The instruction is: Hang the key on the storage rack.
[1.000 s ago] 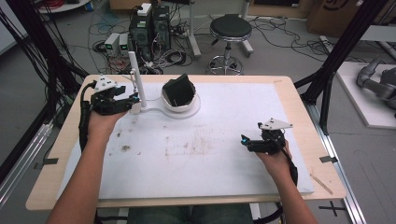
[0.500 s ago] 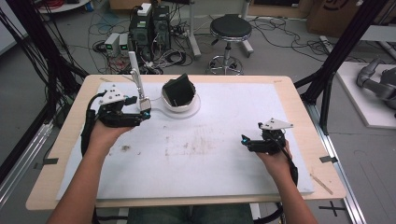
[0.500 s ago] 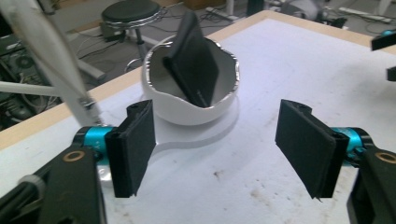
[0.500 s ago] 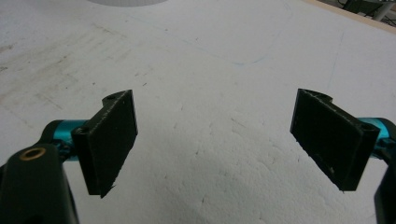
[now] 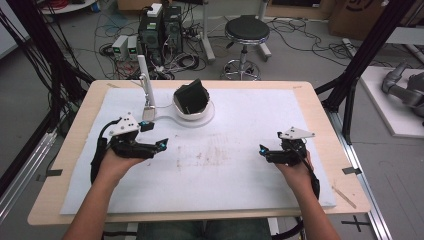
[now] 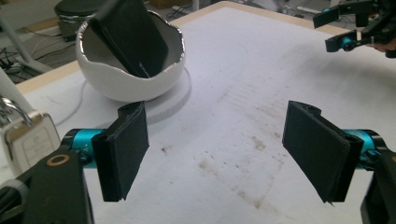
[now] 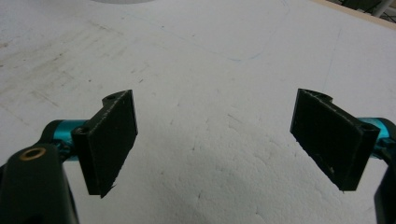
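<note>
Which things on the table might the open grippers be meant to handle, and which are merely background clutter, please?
Likely in play: white bowl; black object leaning inside it; left gripper; right gripper, both open.

Just about: white upright stand; stool; computer boxes on the floor.
</note>
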Action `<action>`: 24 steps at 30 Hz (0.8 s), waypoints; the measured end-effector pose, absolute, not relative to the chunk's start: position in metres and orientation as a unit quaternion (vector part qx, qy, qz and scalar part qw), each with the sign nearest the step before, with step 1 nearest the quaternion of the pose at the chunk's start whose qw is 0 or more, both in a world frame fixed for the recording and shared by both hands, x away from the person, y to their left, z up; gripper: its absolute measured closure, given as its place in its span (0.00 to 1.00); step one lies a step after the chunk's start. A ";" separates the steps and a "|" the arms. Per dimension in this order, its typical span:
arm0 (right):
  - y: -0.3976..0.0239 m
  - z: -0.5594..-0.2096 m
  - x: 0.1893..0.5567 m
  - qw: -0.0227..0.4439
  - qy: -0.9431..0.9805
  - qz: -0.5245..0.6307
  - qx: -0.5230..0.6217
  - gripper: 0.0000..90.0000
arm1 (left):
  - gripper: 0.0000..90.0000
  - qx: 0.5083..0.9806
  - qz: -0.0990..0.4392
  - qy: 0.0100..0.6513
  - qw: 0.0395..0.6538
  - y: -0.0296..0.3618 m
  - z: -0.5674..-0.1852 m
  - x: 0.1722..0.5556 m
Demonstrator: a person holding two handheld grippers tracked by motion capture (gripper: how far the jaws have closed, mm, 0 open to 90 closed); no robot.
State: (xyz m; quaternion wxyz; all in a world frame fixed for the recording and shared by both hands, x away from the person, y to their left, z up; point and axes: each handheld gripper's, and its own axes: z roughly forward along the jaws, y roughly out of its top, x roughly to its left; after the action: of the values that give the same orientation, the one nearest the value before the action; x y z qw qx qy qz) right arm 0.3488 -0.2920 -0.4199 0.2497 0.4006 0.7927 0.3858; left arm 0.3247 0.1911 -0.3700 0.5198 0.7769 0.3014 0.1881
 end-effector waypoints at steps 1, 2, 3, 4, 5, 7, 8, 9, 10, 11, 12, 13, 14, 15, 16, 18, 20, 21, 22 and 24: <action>-0.293 -0.421 0.349 0.252 0.793 0.385 0.400 0.16 | 0.25 0.777 0.184 0.300 0.521 0.191 -0.376 0.322; -0.293 -0.421 0.349 0.252 0.793 0.385 0.400 0.16 | 0.25 0.777 0.184 0.300 0.521 0.191 -0.376 0.322; -0.294 -0.421 0.349 0.252 0.792 0.383 0.402 0.16 | 0.25 0.779 0.178 0.299 0.521 0.191 -0.382 0.320; -0.294 -0.421 0.349 0.252 0.792 0.383 0.402 0.16 | 0.25 0.779 0.178 0.299 0.521 0.191 -0.382 0.320; -0.294 -0.421 0.349 0.251 0.792 0.383 0.403 0.16 | 0.25 0.781 0.174 0.297 0.522 0.190 -0.386 0.319; -0.296 -0.421 0.348 0.252 0.792 0.383 0.404 0.16 | 0.25 0.783 0.165 0.294 0.523 0.190 -0.393 0.317; -0.296 -0.421 0.348 0.251 0.791 0.384 0.405 0.16 | 0.25 0.783 0.161 0.294 0.524 0.189 -0.396 0.316; -0.298 -0.422 0.349 0.252 0.790 0.384 0.406 0.16 | 0.24 0.784 0.153 0.296 0.524 0.188 -0.401 0.316; -0.298 -0.422 0.349 0.252 0.790 0.384 0.406 0.16 | 0.24 0.784 0.153 0.296 0.524 0.188 -0.401 0.316; -0.299 -0.423 0.349 0.251 0.791 0.381 0.407 0.16 | 0.24 0.786 0.150 0.293 0.523 0.187 -0.404 0.316; -0.299 -0.423 0.349 0.251 0.791 0.381 0.407 0.16 | 0.24 0.788 0.148 0.291 0.521 0.186 -0.406 0.316; -0.300 -0.423 0.349 0.251 0.792 0.380 0.407 0.16 | 0.23 0.790 0.145 0.290 0.520 0.184 -0.408 0.316; -0.301 -0.424 0.349 0.253 0.790 0.379 0.409 0.16 | 0.23 0.792 0.143 0.288 0.519 0.182 -0.410 0.316; -0.301 -0.424 0.349 0.253 0.790 0.379 0.409 0.16 | 0.23 0.794 0.143 0.286 0.516 0.180 -0.412 0.317; -0.302 -0.424 0.349 0.253 0.791 0.379 0.409 0.16 | 0.23 0.797 0.142 0.285 0.514 0.179 -0.413 0.318; -0.303 -0.426 0.349 0.251 0.791 0.377 0.411 0.16 | 0.23 0.800 0.137 0.283 0.511 0.176 -0.415 0.319; -0.304 -0.428 0.348 0.250 0.794 0.373 0.411 0.16 | 0.23 0.804 0.134 0.278 0.509 0.175 -0.416 0.320; -0.304 -0.428 0.348 0.248 0.794 0.373 0.411 0.16 | 0.23 0.805 0.131 0.274 0.510 0.174 -0.416 0.320; -0.304 -0.428 0.348 0.248 0.794 0.373 0.411 0.16 | 0.23 0.805 0.131 0.273 0.510 0.173 -0.416 0.320; -0.305 -0.428 0.348 0.248 0.795 0.371 0.411 0.16 | 0.23 0.806 0.127 0.268 0.513 0.173 -0.416 0.320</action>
State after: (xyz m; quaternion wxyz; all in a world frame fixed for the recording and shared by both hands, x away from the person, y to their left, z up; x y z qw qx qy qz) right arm 0.3482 -0.3046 -0.4285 0.2478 0.4113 0.7947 0.3713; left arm 0.3202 0.1725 -0.4156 0.5126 0.8056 0.2685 0.1271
